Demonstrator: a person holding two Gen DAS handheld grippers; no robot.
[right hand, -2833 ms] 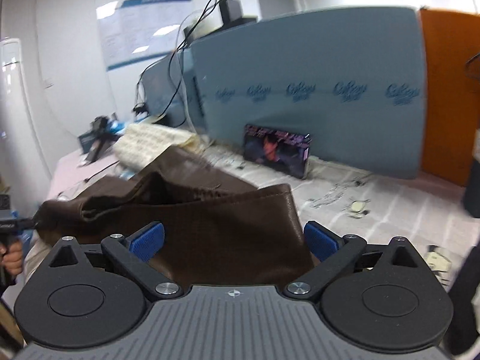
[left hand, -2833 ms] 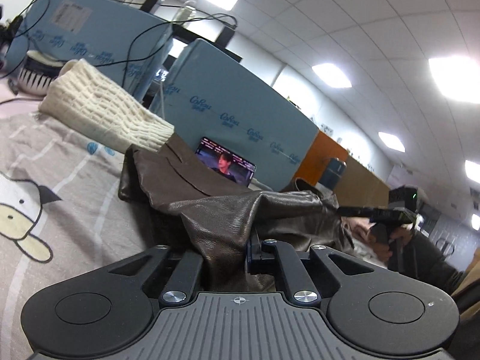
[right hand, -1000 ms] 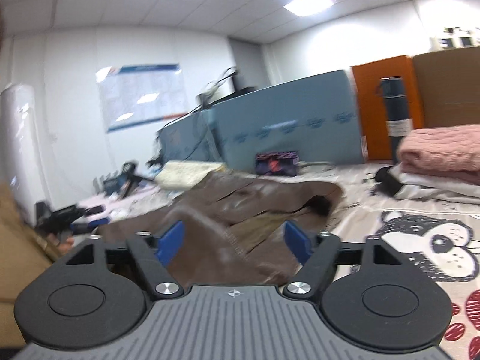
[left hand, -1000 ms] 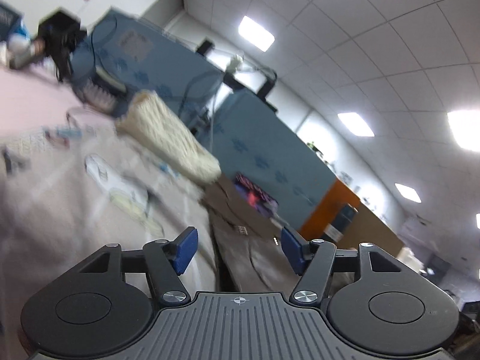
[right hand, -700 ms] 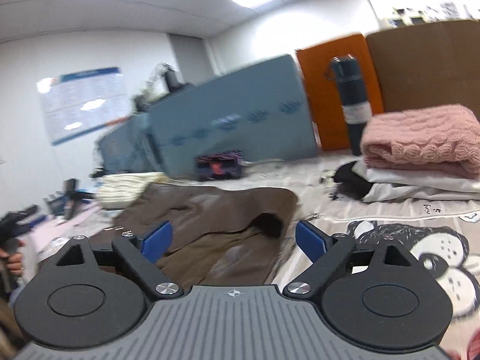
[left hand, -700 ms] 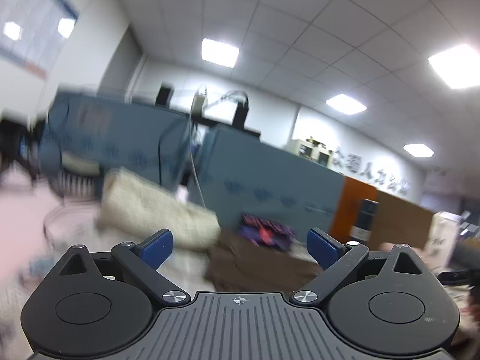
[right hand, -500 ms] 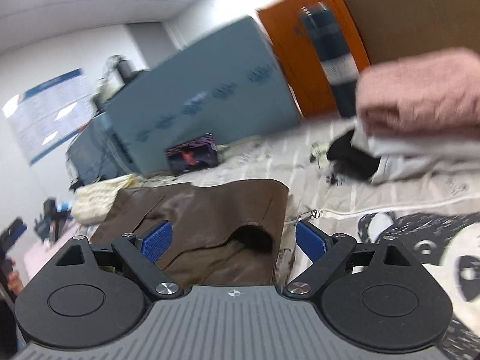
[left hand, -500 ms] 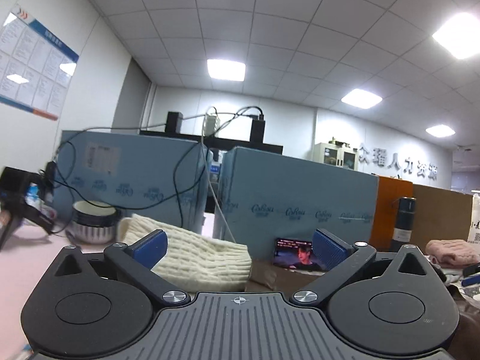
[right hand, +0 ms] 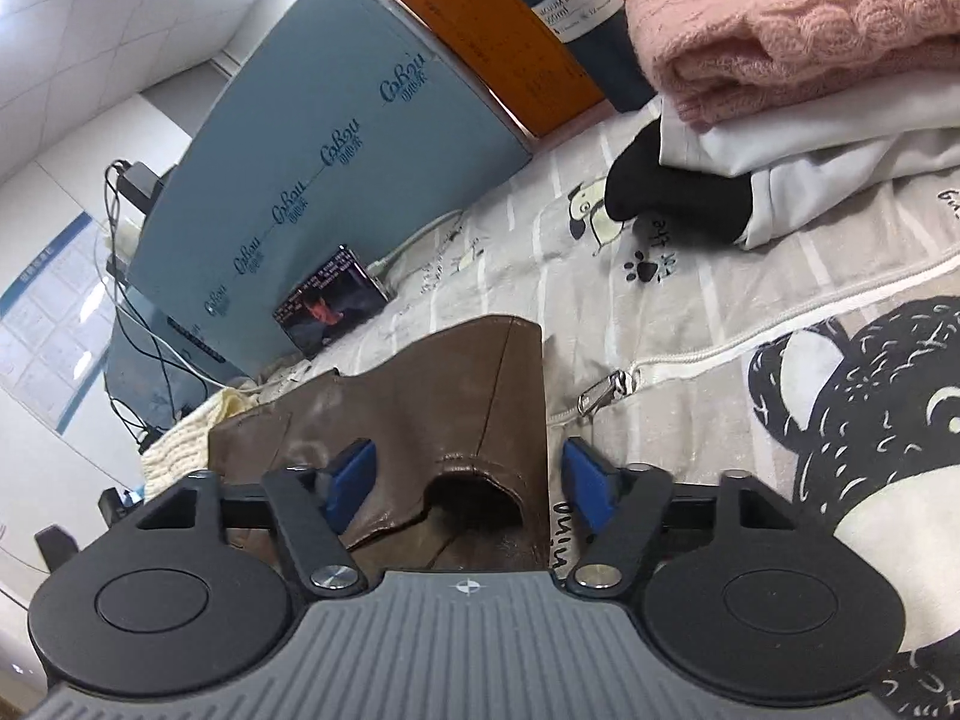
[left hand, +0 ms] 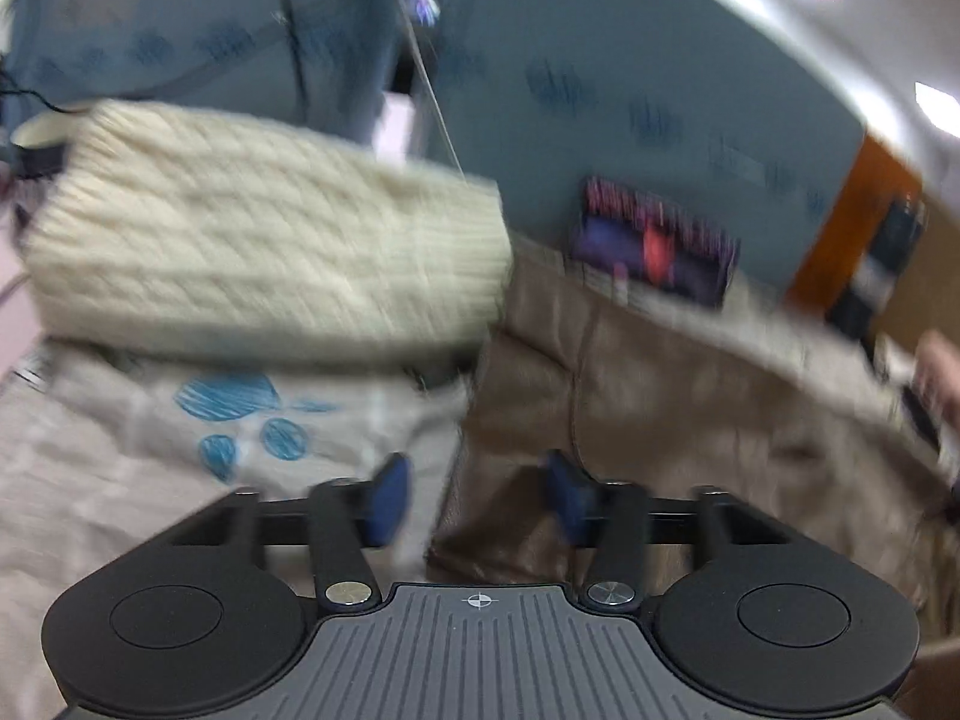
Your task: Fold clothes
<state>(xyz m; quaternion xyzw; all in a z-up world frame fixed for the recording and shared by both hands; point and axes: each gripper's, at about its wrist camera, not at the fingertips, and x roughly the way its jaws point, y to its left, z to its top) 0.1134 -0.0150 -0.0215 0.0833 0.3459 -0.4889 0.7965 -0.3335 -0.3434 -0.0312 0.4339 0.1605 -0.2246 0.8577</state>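
Fingers of the left gripper (left hand: 474,501) sit at the bottom centre of the left wrist view, closing, with the near edge of the brown leather jacket (left hand: 660,396) lying between them; the blur hides whether the blue pads (left hand: 387,501) press on it yet. The jacket spreads from lower centre to the right edge over a printed sheet (left hand: 150,456) that covers the surface. A folded cream knit sweater (left hand: 264,258) fills the left middle, its corner just beside the jacket's far edge. A phone (left hand: 654,255) leans on blue foam boards (left hand: 600,90) in the upper right.

Seen from the right wrist, the right gripper (right hand: 468,483) at bottom centre is also closing. A cuff-like opening of the jacket (right hand: 432,414) gapes between its fingers (right hand: 585,489), and clear space shows either side, so nothing is pinched. A folded pink sweater (right hand: 792,18) tops white clothing (right hand: 840,150) and a dark garment (right hand: 672,192) in the upper right, well apart.

The leather looks heavy for a garment, thick, smooth and a little slick; it should hold a broad crease but slide from a shallow pinch. Taking hold deep over the stitched hem or seam at each outer corner seems safest, since a grip on a single loose layer may let the lining slip.
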